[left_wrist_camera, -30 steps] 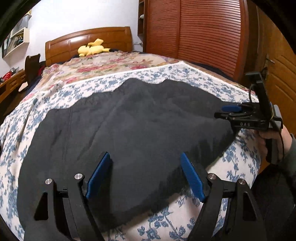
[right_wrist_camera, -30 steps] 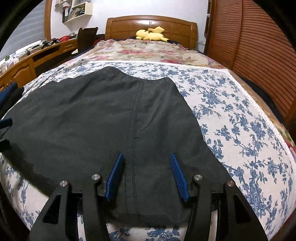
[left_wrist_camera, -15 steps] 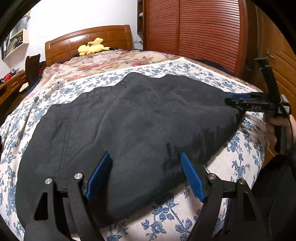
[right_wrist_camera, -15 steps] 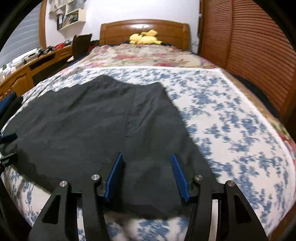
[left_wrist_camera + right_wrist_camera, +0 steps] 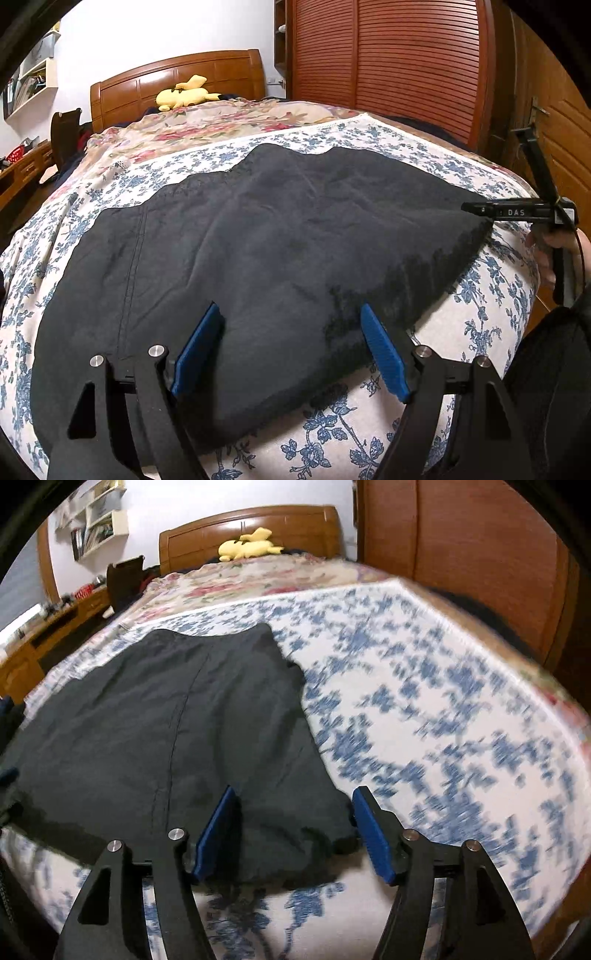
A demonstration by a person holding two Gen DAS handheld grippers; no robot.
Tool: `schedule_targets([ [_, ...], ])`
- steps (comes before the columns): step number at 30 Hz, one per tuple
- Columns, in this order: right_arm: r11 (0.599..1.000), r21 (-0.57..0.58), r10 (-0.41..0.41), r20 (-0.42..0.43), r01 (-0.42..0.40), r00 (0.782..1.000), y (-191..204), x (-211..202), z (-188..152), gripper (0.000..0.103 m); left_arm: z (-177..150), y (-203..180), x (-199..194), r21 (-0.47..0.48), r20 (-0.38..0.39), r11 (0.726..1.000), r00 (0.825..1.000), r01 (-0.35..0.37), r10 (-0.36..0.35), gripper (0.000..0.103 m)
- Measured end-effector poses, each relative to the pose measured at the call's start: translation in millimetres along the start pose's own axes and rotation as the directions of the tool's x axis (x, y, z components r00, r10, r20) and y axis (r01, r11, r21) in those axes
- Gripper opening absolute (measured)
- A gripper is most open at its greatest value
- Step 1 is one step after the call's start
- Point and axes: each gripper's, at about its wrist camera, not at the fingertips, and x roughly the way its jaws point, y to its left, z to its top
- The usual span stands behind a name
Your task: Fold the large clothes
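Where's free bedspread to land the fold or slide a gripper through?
Free: blue-floral bedspread right of the black garment, out to the bed edge; another strip between the garment's far edge and the pink floral quilt. Crowded: the near hem, where the left gripper and right gripper both straddle it, open.

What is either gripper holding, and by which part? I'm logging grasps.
Nothing: the left gripper and right gripper both stand open over the near hem of the black garment.

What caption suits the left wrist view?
Open left gripper over a dark garment spread on a floral bedsheet.
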Motion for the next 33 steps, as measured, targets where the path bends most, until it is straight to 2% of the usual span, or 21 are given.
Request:
schedule_targets([
  [6,0.996,0.064,0.067,-0.035,-0.064,0.997,-10.2,1.1,0.0,0.068,0.4,-0.2,0.3,0.0,0.0,1.0,1.0,0.0,0.0,0.079],
  [17,0.988,0.135,0.078,0.008,-0.079,0.997,-19.5,-29.5,-20.5,0.068,0.5,-1.1,0.7,0.002,0.0,1.0,1.0,-0.001,0.001,0.079],
  [28,0.969,0.199,0.155,-0.025,-0.147,0.988,-20.1,3.5,-5.8,0.068,1.3,-1.1,1.3,0.002,-0.001,1.0,1.0,-0.001,0.001,0.079],
  [29,0.966,0.202,0.169,-0.02,-0.161,0.985,-19.2,5.1,-4.3,0.064,1.2,-0.8,1.1,0.001,-0.002,1.0,1.0,-0.001,0.001,0.079],
  [30,0.964,0.199,0.186,-0.019,-0.178,0.982,-17.7,7.3,-3.2,0.05,1.2,-0.9,1.0,0.0,-0.001,1.0,1.0,0.001,-0.001,0.079],
  [31,0.961,0.192,0.206,-0.019,-0.199,0.978,-15.8,8.4,-3.0,0.043,1.4,-1.4,1.3,0.001,-0.001,1.0,1.0,-0.001,0.001,0.079],
  [32,0.958,0.185,0.223,-0.009,-0.218,0.975,-14.3,7.4,-2.9,0.025,1.5,-1.6,1.3,0.0,0.0,1.0,1.0,0.001,-0.001,0.079],
  [33,0.957,0.175,0.237,0.001,-0.233,0.972,-14.5,6.5,-1.9,0.017,1.6,-1.6,1.0,-0.004,0.001,1.0,1.0,0.003,-0.003,0.079],
])
